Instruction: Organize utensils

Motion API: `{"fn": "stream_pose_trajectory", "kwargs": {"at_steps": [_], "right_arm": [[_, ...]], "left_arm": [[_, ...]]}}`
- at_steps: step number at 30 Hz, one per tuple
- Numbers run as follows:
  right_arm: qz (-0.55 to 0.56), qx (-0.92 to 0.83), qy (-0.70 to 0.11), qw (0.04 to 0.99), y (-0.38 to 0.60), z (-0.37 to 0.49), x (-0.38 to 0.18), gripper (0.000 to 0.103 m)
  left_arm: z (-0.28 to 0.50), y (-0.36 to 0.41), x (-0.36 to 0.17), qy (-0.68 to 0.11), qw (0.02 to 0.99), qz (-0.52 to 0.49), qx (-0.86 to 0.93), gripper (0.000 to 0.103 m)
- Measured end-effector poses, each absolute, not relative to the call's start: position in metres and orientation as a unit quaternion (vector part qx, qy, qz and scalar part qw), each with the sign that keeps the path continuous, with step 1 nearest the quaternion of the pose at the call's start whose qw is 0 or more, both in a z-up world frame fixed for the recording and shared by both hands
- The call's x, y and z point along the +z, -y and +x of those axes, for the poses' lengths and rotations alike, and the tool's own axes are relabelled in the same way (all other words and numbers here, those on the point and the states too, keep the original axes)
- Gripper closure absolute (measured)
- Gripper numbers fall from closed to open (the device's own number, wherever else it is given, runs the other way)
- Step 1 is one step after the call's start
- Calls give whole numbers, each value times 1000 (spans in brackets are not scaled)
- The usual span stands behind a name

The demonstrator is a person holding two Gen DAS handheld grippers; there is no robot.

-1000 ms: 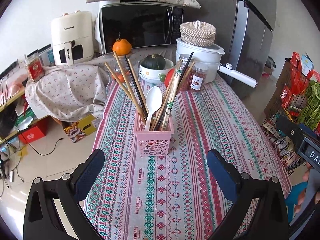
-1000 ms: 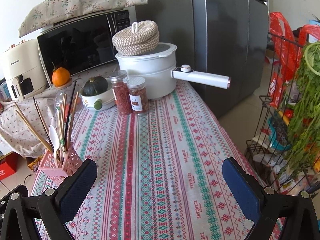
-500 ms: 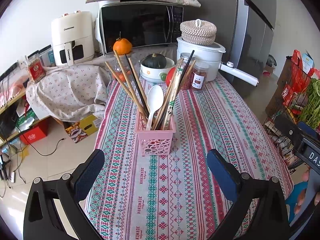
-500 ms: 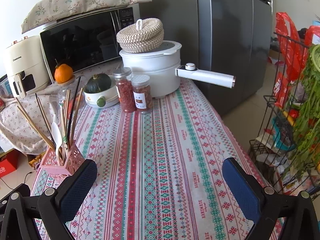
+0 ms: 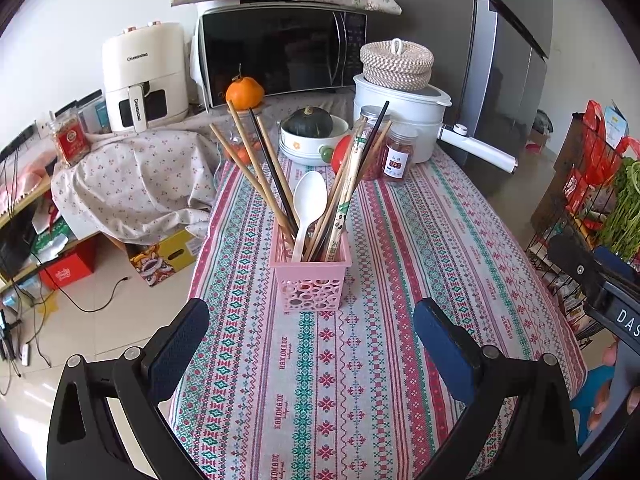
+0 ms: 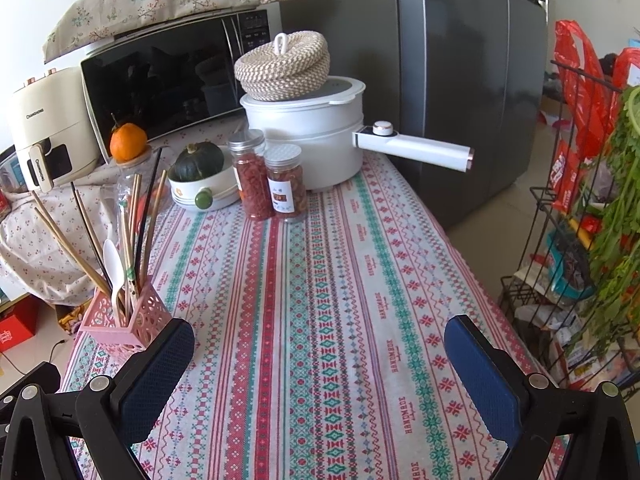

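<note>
A pink perforated holder (image 5: 310, 280) stands upright on the patterned tablecloth (image 5: 360, 360). It holds a white spoon (image 5: 309, 204) and several chopsticks (image 5: 260, 172), wooden and dark, fanned out. My left gripper (image 5: 312, 336) is open and empty, just in front of the holder. The holder also shows at the left in the right wrist view (image 6: 124, 320), with the spoon (image 6: 114, 268) inside. My right gripper (image 6: 320, 356) is open and empty over the cloth, to the right of the holder.
At the table's far end stand two spice jars (image 6: 268, 184), a bowl with a green squash (image 6: 200, 176), a white pot (image 6: 308, 132) with a long handle and woven lid, an orange (image 5: 245, 92), a microwave (image 5: 280, 52) and an air fryer (image 5: 144, 76). A wire rack (image 6: 580, 240) stands right.
Both grippers have drawn slightly nearer to the table's far end and tilted a little. The holder and utensils have not moved. Both grippers stay open.
</note>
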State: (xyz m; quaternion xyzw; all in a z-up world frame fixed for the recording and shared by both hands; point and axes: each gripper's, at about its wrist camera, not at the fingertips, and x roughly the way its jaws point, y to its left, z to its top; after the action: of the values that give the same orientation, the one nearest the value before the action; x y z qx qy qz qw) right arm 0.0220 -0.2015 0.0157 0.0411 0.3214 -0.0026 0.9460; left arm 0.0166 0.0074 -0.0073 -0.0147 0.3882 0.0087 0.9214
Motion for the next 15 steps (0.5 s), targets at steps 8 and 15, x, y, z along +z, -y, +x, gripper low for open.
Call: {"fn": "stream_pose_trajectory", "kwargs": {"at_steps": [8,15], "right_arm": [[37,-2,-321,946,200,22,15,0],[38,-2,-323,946,200,23,15,0]], "left_arm": [[19,-10,-7,-390,920,-23,8,0],[22,-12,-10,-399,916,-32,5,0]]}}
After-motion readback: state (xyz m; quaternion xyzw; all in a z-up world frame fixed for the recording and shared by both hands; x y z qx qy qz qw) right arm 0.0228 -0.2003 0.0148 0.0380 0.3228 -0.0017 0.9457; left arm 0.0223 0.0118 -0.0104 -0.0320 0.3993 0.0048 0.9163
